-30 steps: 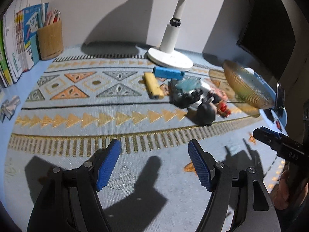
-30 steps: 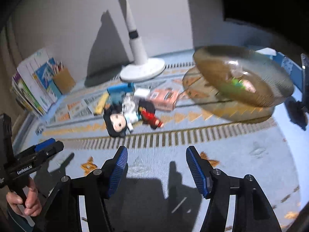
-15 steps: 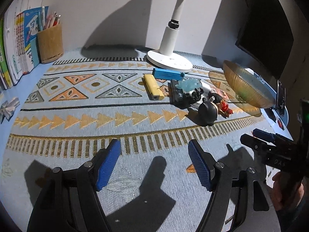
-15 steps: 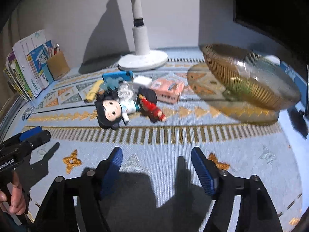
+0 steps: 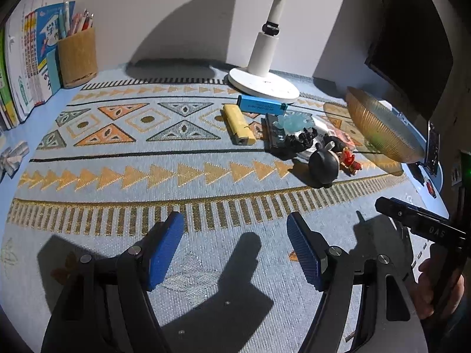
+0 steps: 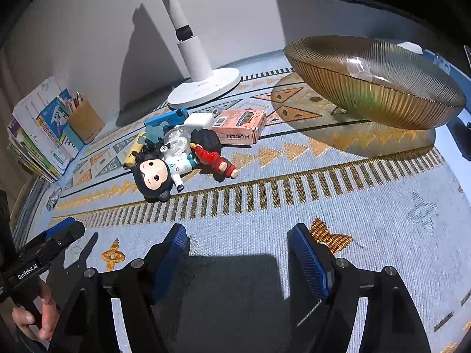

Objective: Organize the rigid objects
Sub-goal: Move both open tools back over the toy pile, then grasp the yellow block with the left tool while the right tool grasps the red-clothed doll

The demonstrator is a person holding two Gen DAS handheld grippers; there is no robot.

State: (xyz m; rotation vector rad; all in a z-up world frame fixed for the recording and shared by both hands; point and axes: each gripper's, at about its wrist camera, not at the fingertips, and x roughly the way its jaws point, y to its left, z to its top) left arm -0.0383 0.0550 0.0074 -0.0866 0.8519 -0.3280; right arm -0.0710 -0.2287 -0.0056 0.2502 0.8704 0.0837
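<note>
A heap of small items lies mid-mat: a black-haired doll (image 6: 153,176), a red figure (image 6: 215,156), a pink card box (image 6: 240,126), a white block (image 6: 198,120), a blue box (image 5: 260,104) and a yellow bar (image 5: 238,125). An amber ribbed glass bowl (image 6: 376,88) stands to their right, with something pale inside. My left gripper (image 5: 235,247) hovers open over bare mat, well short of the heap. My right gripper (image 6: 238,256) is open too, nothing between its pads, low over the mat in front of the doll and bowl.
A white lamp base (image 5: 263,85) stands behind the heap. A pen holder (image 5: 77,56) and books (image 5: 23,64) fill the far left corner. A dark monitor (image 5: 412,44) rises at the right. A hand (image 6: 41,317) grips the left tool.
The right gripper's jaws have spread wider; it sank toward the mat and rolled a little, so the bowl and toys shifted in its view. The left gripper stayed put.
</note>
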